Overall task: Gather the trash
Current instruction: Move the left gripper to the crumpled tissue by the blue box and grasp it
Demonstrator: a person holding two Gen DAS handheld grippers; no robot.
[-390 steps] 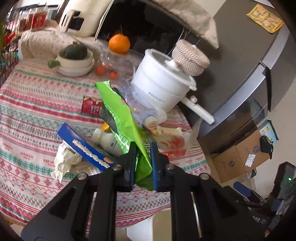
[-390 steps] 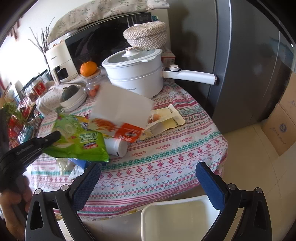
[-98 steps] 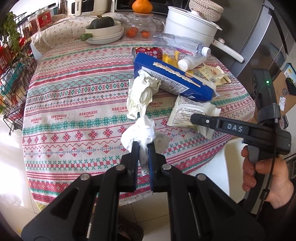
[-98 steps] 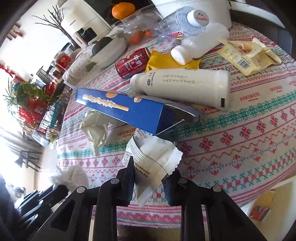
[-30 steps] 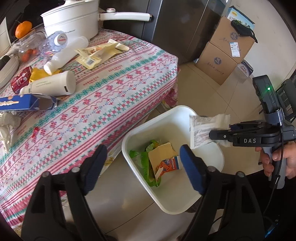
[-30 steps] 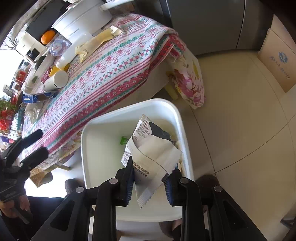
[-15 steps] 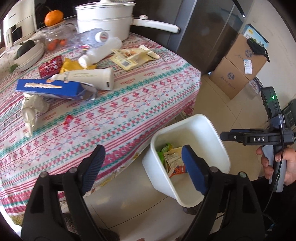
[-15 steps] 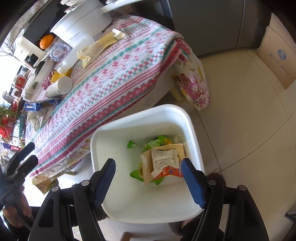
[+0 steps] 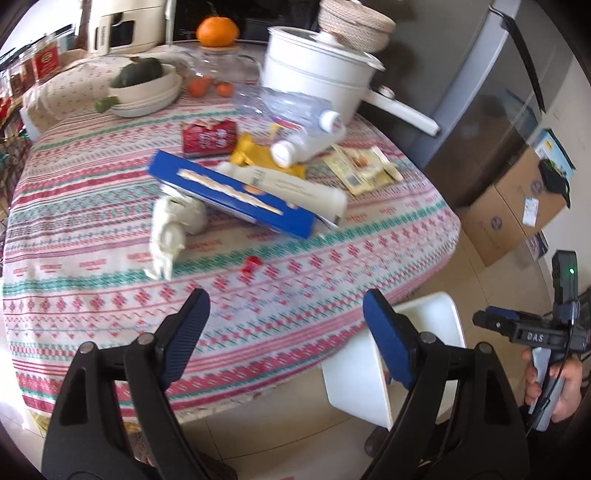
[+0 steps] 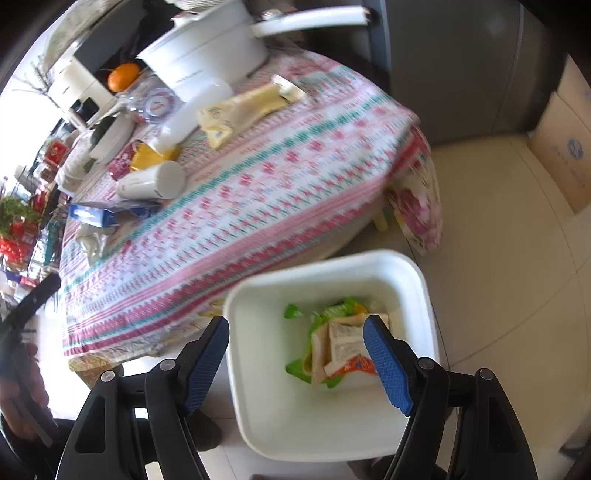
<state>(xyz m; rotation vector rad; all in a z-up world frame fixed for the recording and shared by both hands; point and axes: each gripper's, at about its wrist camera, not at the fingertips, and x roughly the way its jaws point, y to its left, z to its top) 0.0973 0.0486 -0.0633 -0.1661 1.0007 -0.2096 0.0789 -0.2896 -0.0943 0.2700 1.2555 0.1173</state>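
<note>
My left gripper is open and empty above the table's front edge. On the patterned tablecloth lie a crumpled tissue, a blue box, a white bottle, a red can, a yellow wrapper, a clear bottle and a pale packet. My right gripper is open and empty over the white bin, which holds a green bag and white wrappers. The bin also shows in the left wrist view.
A white pot, a bowl with a squash, a glass dish with an orange and jars stand at the table's back. A grey fridge and cardboard boxes are on the right. A small red scrap lies on the cloth.
My right gripper opened and the white wrapper dropped into the bin. My left gripper, open, swung from the bin back up toward the table.
</note>
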